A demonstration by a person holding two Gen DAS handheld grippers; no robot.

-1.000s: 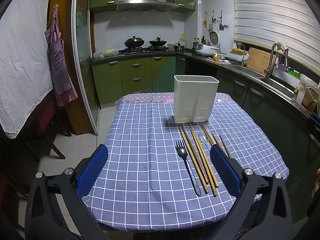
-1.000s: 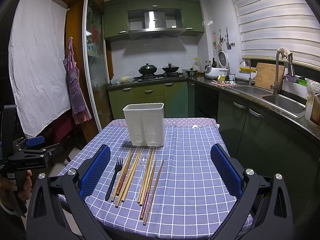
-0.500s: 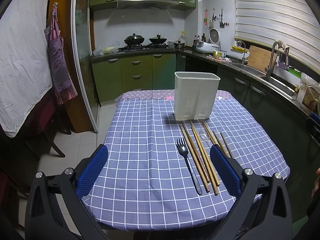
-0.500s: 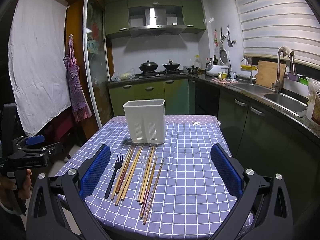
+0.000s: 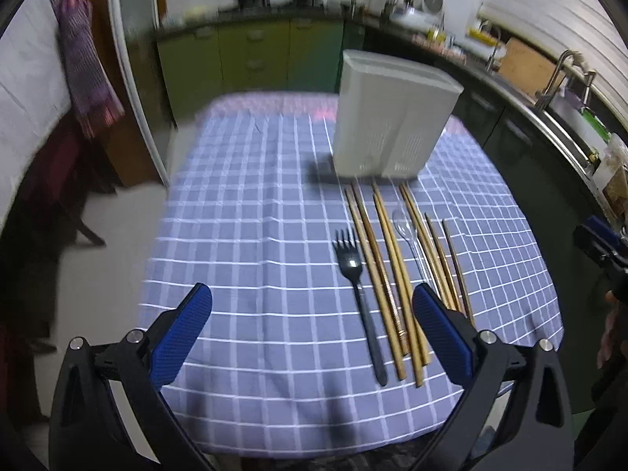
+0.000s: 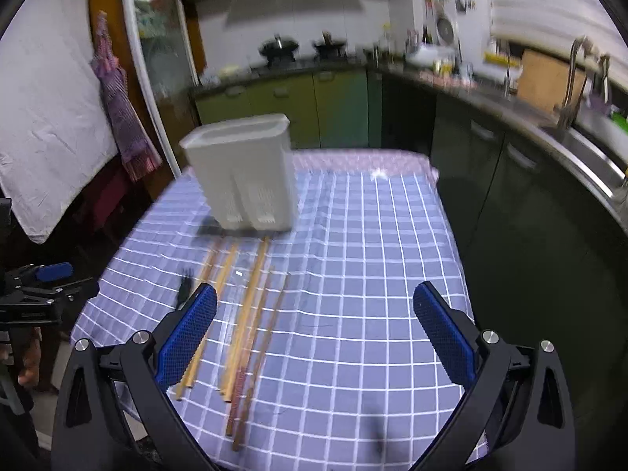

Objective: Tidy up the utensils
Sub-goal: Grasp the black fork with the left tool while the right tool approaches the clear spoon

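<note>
A white utensil holder [image 5: 392, 117] stands at the far middle of the table with the blue checked cloth [image 5: 255, 235]. In front of it lie a black fork [image 5: 359, 290], several wooden chopsticks [image 5: 388, 267] and a clear plastic spoon [image 5: 408, 235], side by side. My left gripper [image 5: 312, 329] is open and empty above the near table edge, left of the fork. In the right wrist view the holder [image 6: 245, 172] and chopsticks [image 6: 251, 306] show left of centre. My right gripper [image 6: 314, 333] is open and empty above the cloth [image 6: 373, 274]; its left finger covers most of the fork.
Green kitchen cabinets [image 5: 274, 51] and a stove stand behind the table. A counter with a sink [image 6: 581, 137] runs along the right. An apron [image 5: 86, 62] hangs at the left. The other hand-held gripper [image 6: 35, 298] shows at the left edge of the right wrist view.
Both grippers have moved forward and tilted down over the table, so the utensils and holder look closer. Both views are motion-blurred. Both stay open.
</note>
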